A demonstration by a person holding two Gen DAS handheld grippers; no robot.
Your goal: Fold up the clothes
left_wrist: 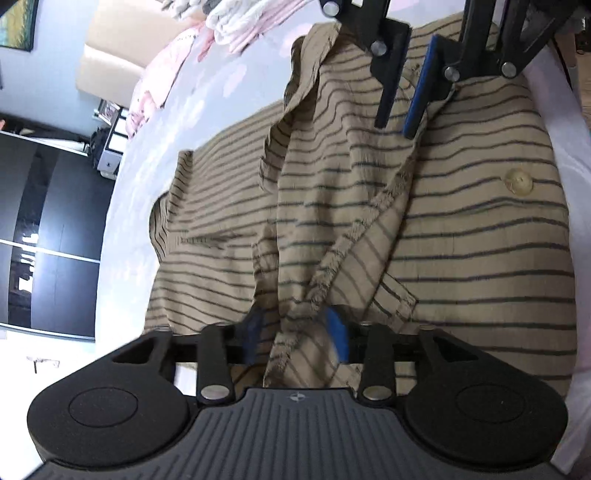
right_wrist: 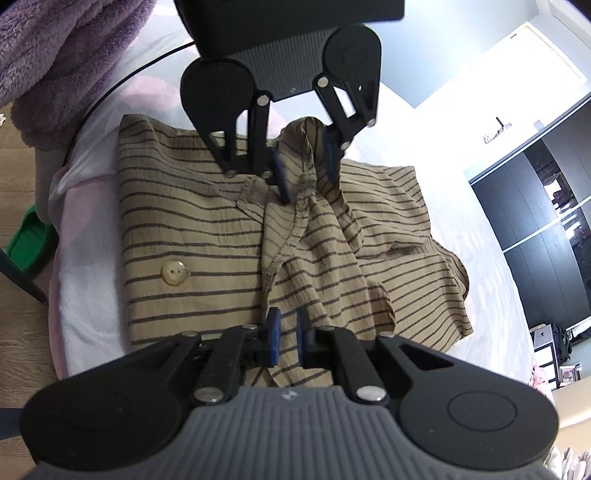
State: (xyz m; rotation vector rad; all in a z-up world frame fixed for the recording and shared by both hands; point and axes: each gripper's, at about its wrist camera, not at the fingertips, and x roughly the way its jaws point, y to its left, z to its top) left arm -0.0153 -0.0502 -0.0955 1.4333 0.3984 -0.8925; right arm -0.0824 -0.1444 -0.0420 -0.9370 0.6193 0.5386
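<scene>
Shirt: a tan shirt point(left_wrist: 461, 236) with thin dark stripes lies partly folded on the white bed point(left_wrist: 155, 147), one loose strip of it drawn up between the two grippers.
Left gripper: the left gripper point(left_wrist: 299, 334) has its jaws part-way apart with the strip's hemmed end bunched between them; I cannot tell whether the pads press the cloth.
Right gripper: the right gripper point(right_wrist: 288, 332) has its jaws nearly together over the other end of the strip, a narrow gap showing; a firm pinch cannot be confirmed.
Button: a pale button point(right_wrist: 175, 272) sits on the flat part of the shirt, left of the right jaws.
Nearby: a purple fleece point(right_wrist: 62, 55) lies beyond the shirt's far corner; pink and white clothes point(left_wrist: 236, 22) are piled well past the left jaws.
</scene>
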